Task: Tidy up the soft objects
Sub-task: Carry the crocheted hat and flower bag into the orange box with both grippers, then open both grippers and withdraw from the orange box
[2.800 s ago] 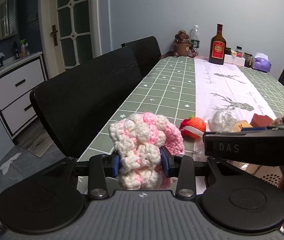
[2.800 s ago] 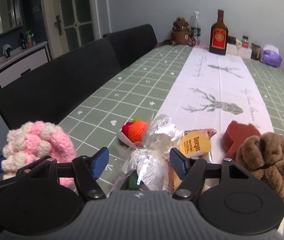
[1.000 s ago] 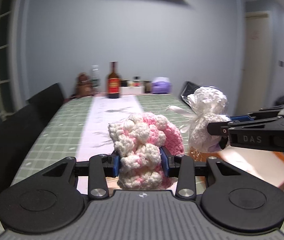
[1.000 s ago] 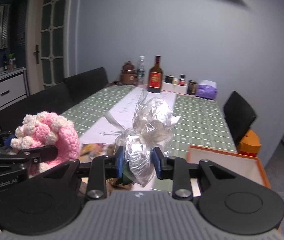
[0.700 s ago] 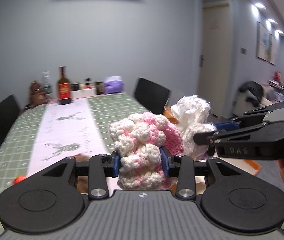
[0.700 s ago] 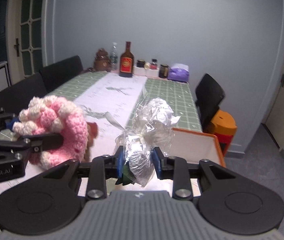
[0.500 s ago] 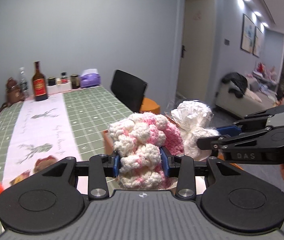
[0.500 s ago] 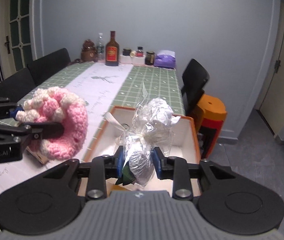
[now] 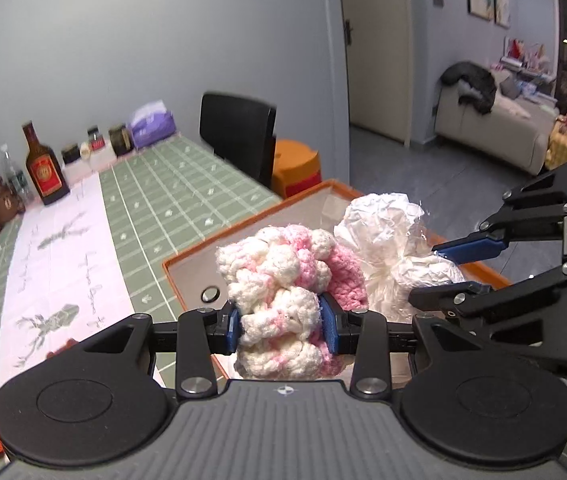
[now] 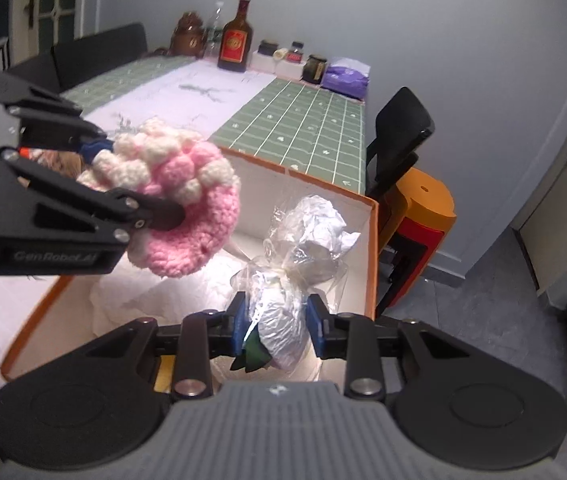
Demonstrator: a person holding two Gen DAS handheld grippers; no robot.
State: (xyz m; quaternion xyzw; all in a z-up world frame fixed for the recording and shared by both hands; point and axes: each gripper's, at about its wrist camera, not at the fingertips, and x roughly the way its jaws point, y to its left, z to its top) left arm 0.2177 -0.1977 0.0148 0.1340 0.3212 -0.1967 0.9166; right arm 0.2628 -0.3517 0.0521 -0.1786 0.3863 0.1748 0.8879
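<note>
- Left wrist view: scenery is swinging from the far tabletop to the orange box (image 9: 187, 266), so delivery looks close. The left gripper (image 9: 281, 322) is clamping the crochet bundle (image 9: 283, 280) above the box's near wall; the bundle is hiding the floor behind it.
- Right wrist view: the right gripper (image 10: 276, 318) is pinching the cellophane-wrapped bundle (image 10: 303, 248) over the box interior, now filling the frame. Its contents are staying unclear.

One pink-and-white crocheted yarn ball (image 9: 283, 280), one clear cellophane-wrapped white bundle (image 10: 303, 256), one orange-rimmed white box (image 10: 371, 240), one brown glass bottle with a red label (image 10: 236, 42), two black tools (image 9: 283, 322) (image 10: 275, 324).
</note>
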